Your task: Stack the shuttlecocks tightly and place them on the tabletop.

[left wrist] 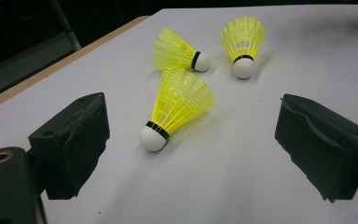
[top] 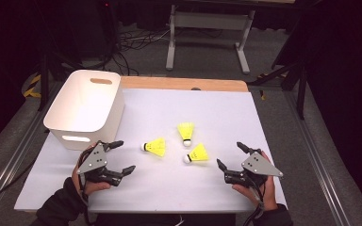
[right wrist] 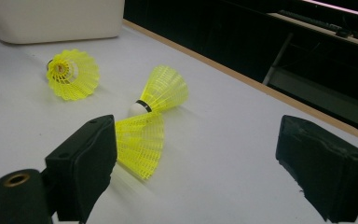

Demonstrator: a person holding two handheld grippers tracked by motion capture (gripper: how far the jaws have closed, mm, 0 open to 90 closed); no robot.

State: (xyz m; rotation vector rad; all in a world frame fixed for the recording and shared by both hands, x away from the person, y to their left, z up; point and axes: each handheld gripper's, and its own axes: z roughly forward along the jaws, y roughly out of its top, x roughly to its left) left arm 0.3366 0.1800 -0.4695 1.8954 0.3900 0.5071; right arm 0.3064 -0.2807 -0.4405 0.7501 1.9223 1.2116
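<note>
Lying ahead of the left gripper's spread fingers: nearest shuttlecock, seemingly untouched.

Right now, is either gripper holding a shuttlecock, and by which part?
Neither. The left gripper and right gripper both stand open above the table, and all three shuttlecocks lie loose between them.

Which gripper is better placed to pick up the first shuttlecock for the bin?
Left gripper, probably: open, the left shuttlecock lies just ahead of it, and the white bin is on its side.
</note>
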